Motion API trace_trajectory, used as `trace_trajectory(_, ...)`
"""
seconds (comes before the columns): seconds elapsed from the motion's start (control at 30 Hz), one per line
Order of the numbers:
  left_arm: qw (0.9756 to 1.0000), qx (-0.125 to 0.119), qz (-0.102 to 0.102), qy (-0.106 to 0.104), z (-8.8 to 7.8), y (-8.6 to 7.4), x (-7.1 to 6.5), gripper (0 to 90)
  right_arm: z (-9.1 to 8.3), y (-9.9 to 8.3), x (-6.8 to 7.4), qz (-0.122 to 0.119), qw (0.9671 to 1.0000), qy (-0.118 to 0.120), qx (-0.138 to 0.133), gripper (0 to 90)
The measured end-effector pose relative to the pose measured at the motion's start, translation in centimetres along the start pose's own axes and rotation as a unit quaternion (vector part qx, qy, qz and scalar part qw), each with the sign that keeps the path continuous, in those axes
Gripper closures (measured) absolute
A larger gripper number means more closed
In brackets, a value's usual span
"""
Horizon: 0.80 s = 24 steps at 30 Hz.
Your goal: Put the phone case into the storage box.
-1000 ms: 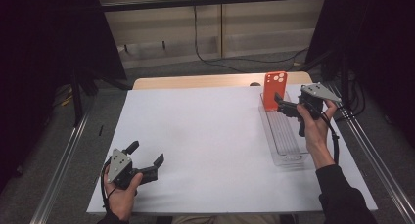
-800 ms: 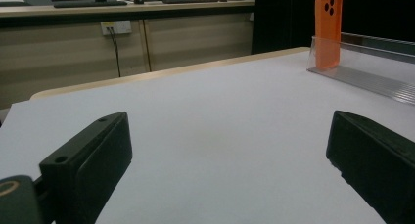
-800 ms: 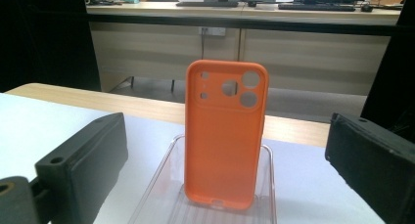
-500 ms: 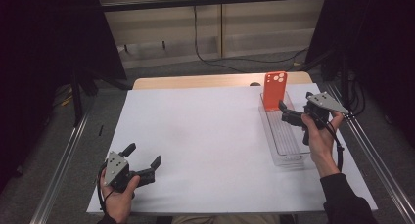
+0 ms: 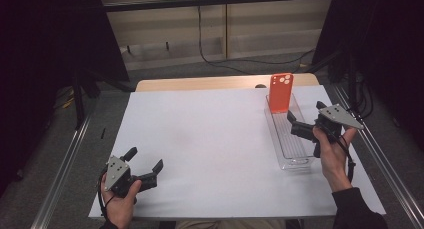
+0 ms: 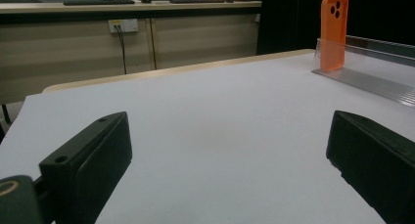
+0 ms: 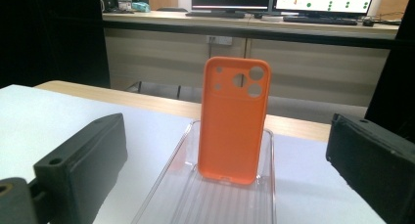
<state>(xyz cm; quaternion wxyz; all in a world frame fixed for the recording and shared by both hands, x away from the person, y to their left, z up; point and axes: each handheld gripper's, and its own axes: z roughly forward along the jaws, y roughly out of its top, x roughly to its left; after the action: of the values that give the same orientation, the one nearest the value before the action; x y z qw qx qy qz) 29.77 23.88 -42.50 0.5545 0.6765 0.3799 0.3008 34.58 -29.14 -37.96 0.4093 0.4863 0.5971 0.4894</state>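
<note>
An orange phone case (image 5: 281, 92) stands upright, leaning on the far end wall of a long clear plastic tray (image 5: 295, 164) at the right of the white tabletop. My right gripper (image 5: 305, 117) hovers open over the tray's near half, with nothing between its jaws. In the right gripper view the case (image 7: 234, 121) stands straight ahead in the tray (image 7: 166, 194), beyond the open right gripper (image 7: 225, 136). My left gripper (image 5: 145, 160) is open near the front left corner. In the left gripper view the left gripper (image 6: 230, 150) holds nothing, and the case (image 6: 334, 33) shows far right.
A white sheet (image 5: 210, 139) covers the table, with a wooden strip (image 5: 200, 84) at the far edge. Metal rails (image 5: 65, 169) run along both sides. Dark stands and cables sit on the floor beyond the table.
My right gripper has drawn back toward the person along the tray, away from the orange case. The left gripper has shifted slightly toward the near edge. Both stay open.
</note>
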Motion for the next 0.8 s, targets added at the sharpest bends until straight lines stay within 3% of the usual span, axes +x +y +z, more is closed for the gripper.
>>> trace_trajectory(0.17,1.0000,0.002,0.003,0.001,0.0,0.0,0.0,3.0,-1.4,-0.7,0.3,-0.007,0.9999,-0.007,-0.001,1.4)
trace_trajectory(0.8,1.0000,0.003,0.002,0.003,-0.1,0.0,0.0,3.0,-5.4,-2.9,1.0,0.002,1.0000,-0.002,-0.005,0.7)
